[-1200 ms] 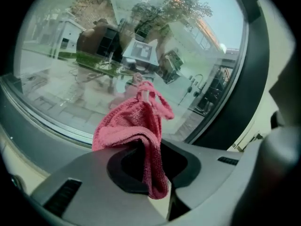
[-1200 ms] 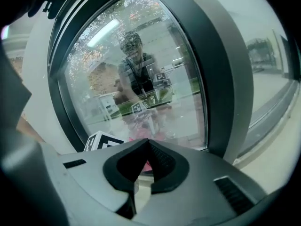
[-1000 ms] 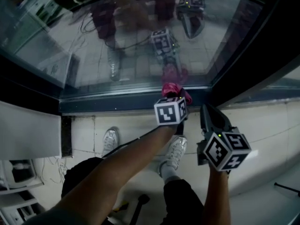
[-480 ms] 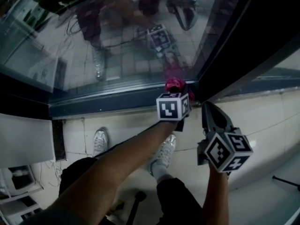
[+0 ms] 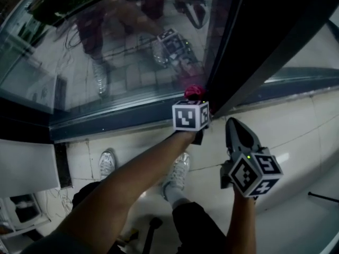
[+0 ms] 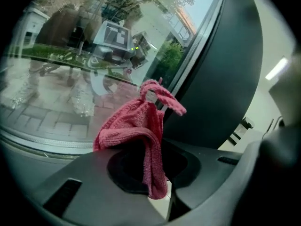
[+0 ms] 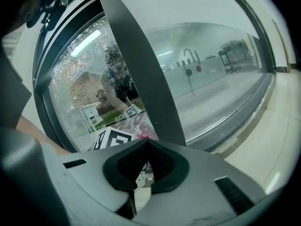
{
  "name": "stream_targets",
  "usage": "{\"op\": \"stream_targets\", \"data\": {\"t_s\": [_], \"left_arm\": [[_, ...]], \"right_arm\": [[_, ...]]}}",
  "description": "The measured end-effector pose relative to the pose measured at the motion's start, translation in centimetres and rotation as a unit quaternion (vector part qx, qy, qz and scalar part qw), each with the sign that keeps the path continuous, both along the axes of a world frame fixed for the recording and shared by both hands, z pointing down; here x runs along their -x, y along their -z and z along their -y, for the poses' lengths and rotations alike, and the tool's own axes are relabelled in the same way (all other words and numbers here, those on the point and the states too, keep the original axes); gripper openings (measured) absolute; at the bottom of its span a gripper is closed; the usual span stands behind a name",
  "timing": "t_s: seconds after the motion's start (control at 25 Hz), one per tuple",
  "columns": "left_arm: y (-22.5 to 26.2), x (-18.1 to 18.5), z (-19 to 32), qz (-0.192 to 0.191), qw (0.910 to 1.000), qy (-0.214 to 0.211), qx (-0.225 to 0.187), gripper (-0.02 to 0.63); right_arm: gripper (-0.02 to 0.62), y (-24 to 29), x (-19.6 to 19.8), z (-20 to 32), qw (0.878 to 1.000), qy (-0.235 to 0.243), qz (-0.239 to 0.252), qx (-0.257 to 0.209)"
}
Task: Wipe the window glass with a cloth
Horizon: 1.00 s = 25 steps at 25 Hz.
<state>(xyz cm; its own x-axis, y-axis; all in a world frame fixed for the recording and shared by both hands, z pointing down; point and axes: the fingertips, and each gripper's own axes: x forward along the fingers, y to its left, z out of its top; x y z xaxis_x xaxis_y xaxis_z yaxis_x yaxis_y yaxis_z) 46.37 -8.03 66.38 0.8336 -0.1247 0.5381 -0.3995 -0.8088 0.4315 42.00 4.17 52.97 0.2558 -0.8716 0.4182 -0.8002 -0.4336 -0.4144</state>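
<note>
A pink cloth (image 5: 194,92) is bunched against the bottom edge of the window glass (image 5: 127,52), close to the dark frame post (image 5: 233,46). My left gripper (image 5: 196,100) is shut on the cloth, and its marker cube hides most of the jaws. In the left gripper view the cloth (image 6: 136,126) hangs over the closed jaws of the left gripper (image 6: 150,145) in front of the glass (image 6: 56,79). My right gripper (image 5: 232,123) hangs lower right, off the glass, shut with nothing in it. The right gripper view shows the right gripper (image 7: 148,143) with its jaws together, facing the post (image 7: 136,65).
The grey sill (image 5: 106,123) runs under the pane, with a pale wall (image 5: 286,126) below and to the right. A white unit (image 5: 26,168) stands at lower left. The person's shoes (image 5: 177,176) are on the floor below. The glass reflects both grippers and the person.
My left gripper has carried the cloth rightward along the bottom of the pane, closer to the dark post. The right gripper has kept its place beside it.
</note>
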Motion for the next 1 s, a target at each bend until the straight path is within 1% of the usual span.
{"op": "stream_targets", "data": {"t_s": [0.24,0.36,0.56,0.6,0.68,0.76,0.8,0.88,1.0], "left_arm": [[0.9,-1.0,-0.7,-0.005,0.9995,-0.031,-0.008,0.057],[1.2,-0.4,-1.2,-0.003,0.9987,-0.049,-0.011,0.057],[3.1,1.3,-2.9,-0.007,0.9955,-0.09,-0.027,0.057],[3.8,1.7,-3.3,-0.011,0.9942,-0.102,-0.033,0.057],[5.5,3.0,-4.1,-0.024,0.99,-0.133,-0.042,0.057],[7.5,4.9,-4.5,-0.037,0.9836,-0.166,-0.059,0.057],[8.5,5.7,-4.5,-0.044,0.9805,-0.179,-0.068,0.057],[10.8,7.3,-4.3,-0.059,0.9763,-0.191,-0.082,0.057],[14.7,10.0,-3.6,-0.087,0.9725,-0.195,-0.093,0.057]], "right_arm": [[0.0,0.2,-0.4,-0.7,1.0,-0.014,0.005,0.0],[0.0,0.5,-0.5,-0.5,1.0,-0.015,0.002,-0.011],[0.0,1.7,-0.1,-0.1,1.0,-0.016,-0.005,-0.008],[0.0,1.9,0.2,0.0,1.0,-0.008,-0.007,-0.009],[0.0,2.4,1.6,0.8,0.999,0.029,-0.016,-0.018],[0.0,3.7,3.3,1.8,0.997,0.066,-0.037,-0.028],[0.0,4.6,4.0,2.2,0.995,0.076,-0.049,-0.031],[0.0,6.3,5.2,2.6,0.993,0.088,-0.072,-0.032],[0.0,8.9,7.7,3.3,0.99,0.102,-0.089,-0.038]]}}
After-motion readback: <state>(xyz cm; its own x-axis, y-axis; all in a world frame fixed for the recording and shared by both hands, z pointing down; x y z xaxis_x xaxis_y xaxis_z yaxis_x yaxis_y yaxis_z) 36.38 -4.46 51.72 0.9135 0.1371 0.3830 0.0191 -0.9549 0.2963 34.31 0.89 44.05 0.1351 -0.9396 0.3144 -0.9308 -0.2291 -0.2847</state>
